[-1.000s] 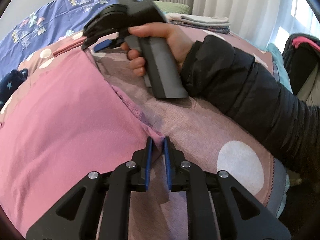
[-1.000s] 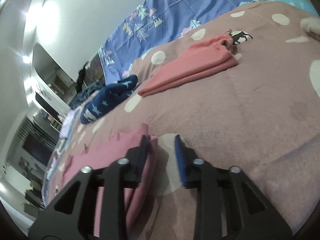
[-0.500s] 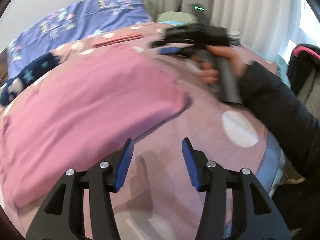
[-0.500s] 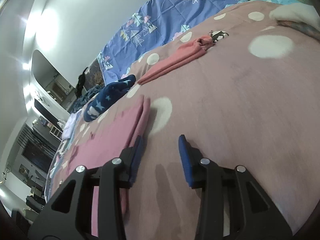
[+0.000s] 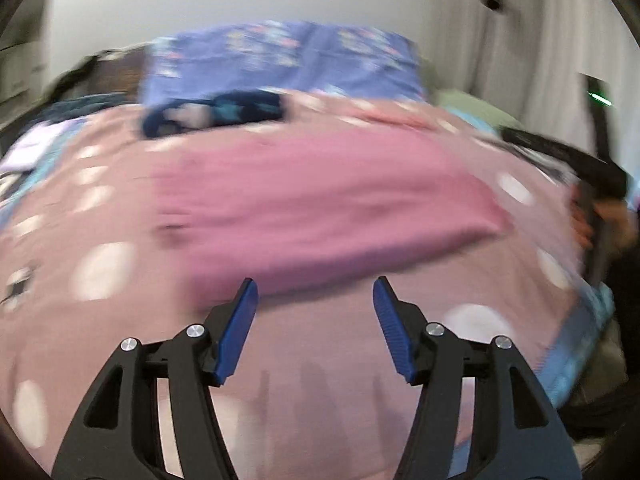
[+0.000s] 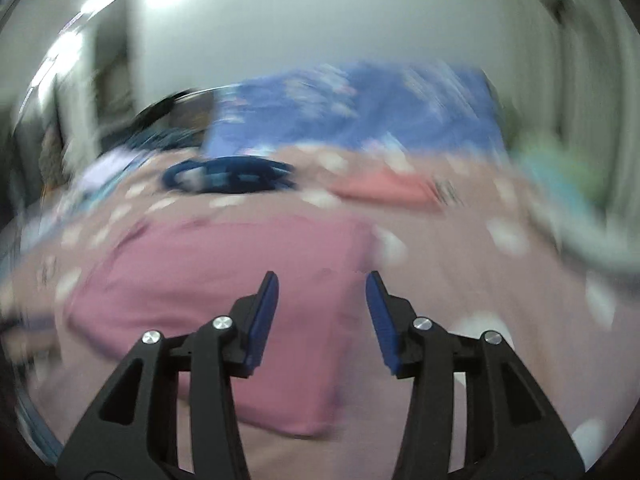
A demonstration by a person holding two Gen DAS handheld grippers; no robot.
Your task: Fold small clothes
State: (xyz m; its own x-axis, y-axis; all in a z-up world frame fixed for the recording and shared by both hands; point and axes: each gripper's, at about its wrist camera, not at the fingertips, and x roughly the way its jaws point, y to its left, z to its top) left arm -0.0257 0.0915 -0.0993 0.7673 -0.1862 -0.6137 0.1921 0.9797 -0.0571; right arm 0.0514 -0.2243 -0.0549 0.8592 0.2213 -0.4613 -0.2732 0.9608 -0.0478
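Observation:
A folded pink garment (image 5: 320,204) lies flat on the dotted mauve bedspread (image 5: 100,320); it also shows in the right wrist view (image 6: 224,280). My left gripper (image 5: 316,320) is open and empty, just short of the garment's near edge. My right gripper (image 6: 322,312) is open and empty, held above the garment's near right part. The right gripper and its hand (image 5: 592,200) show at the far right of the left wrist view. Both views are motion-blurred.
A navy star-patterned garment (image 6: 232,176) and a folded coral garment (image 6: 384,188) lie farther back on the bed. A blue patterned quilt (image 5: 280,60) covers the head end. Curtains (image 5: 540,40) hang at the right. The bed's edge (image 5: 580,340) is at the right.
My left gripper let go of the pink garment, opened and drew back. My right gripper opened wider and swung away. Both cameras now face the bed's head end.

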